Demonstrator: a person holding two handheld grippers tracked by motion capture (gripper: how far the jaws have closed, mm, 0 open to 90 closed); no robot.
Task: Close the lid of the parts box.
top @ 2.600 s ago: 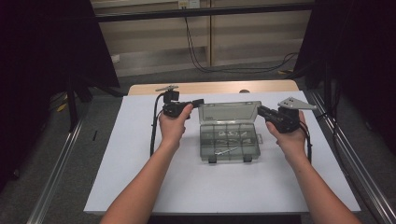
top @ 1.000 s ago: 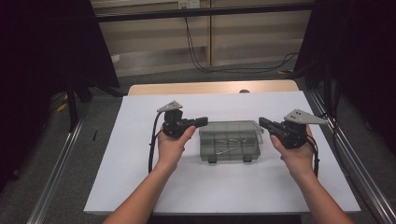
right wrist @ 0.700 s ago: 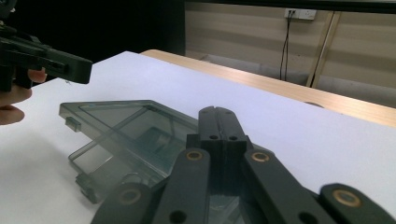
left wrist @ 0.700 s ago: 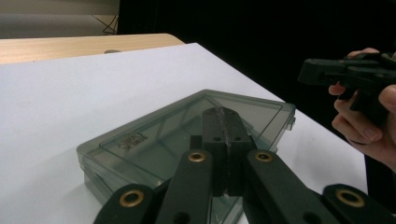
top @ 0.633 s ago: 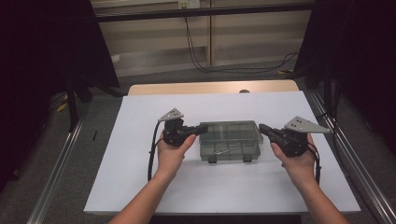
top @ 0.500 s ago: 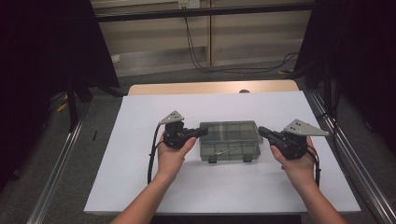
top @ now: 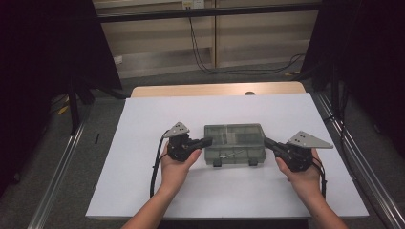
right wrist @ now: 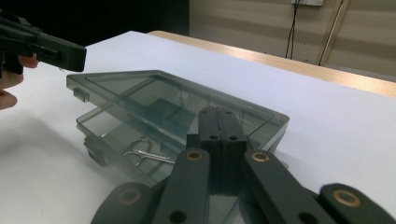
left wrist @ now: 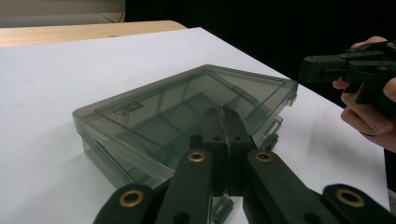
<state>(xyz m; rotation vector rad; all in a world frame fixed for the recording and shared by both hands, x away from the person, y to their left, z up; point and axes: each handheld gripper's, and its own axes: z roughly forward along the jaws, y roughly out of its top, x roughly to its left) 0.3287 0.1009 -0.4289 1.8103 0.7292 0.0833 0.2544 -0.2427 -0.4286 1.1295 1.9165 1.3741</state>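
Tools: two, left tool (top: 206, 141) and right tool (top: 267, 141), flanking one box (top: 234, 143).

A plastic box (top: 234, 143) sits near the middle of the bench (top: 143, 191), its lid (right wrist: 154, 93) slightly raised over clips (right wrist: 142, 151) inside, with the left tongs (top: 208, 141) at its left end and the right tongs (top: 266, 141) at its right.

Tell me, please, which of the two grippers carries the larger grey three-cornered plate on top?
The right gripper: its grey plate is wide and long, while the left gripper bears a much smaller one.
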